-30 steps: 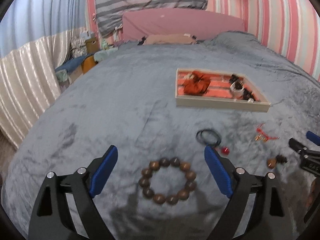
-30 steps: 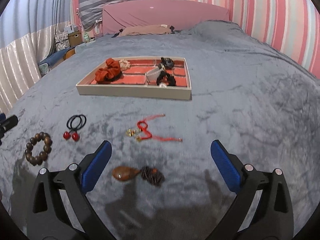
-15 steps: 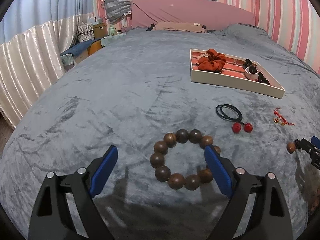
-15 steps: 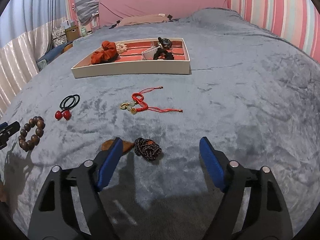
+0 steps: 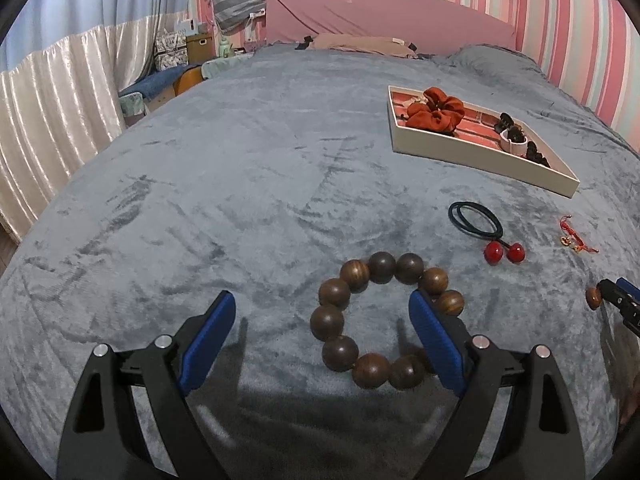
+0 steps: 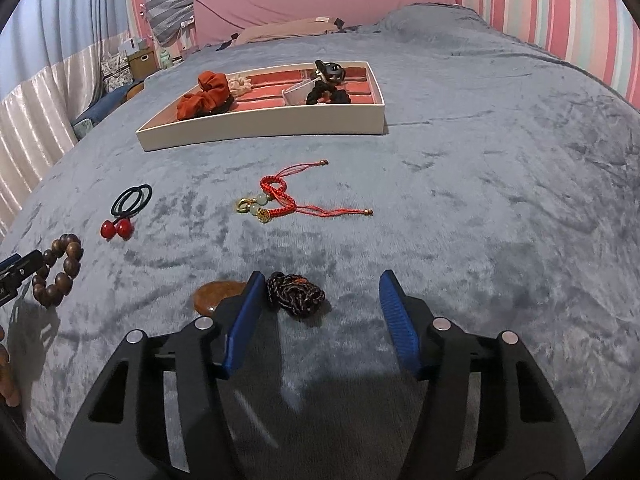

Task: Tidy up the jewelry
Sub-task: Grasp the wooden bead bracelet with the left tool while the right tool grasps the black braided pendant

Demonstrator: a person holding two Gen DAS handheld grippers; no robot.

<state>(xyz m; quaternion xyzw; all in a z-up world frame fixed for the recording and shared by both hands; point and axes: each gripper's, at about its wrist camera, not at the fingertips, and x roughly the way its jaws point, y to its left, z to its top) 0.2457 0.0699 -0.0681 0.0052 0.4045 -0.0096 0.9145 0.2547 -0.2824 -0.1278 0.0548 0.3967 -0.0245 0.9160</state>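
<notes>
A brown wooden bead bracelet (image 5: 376, 320) lies on the grey blanket. My left gripper (image 5: 320, 304) hangs open just over it: the ring's left side is between the fingers and its right side is under the right finger (image 5: 432, 332). In the right wrist view my right gripper (image 6: 322, 284) straddles a black-and-orange cord bundle (image 6: 296, 294). Its jaws are closing. The left pad is close beside the bundle and the right pad stands well apart. The amber pendant (image 6: 216, 296) on that cord lies outside the left finger.
A cream tray (image 6: 260, 130) with a red lining sits farther back, holding a rust scrunchie (image 6: 204, 98) and dark hair pieces. On the blanket between lie a red cord bracelet (image 6: 280, 196) and a black hair tie with red balls (image 6: 132, 200). Curtains and boxes stand at the left.
Both grippers have sunk closer to the blanket. The right gripper's jaws have narrowed around the cord bundle. The bead bracelet now sits farther right, under the left gripper's right finger.
</notes>
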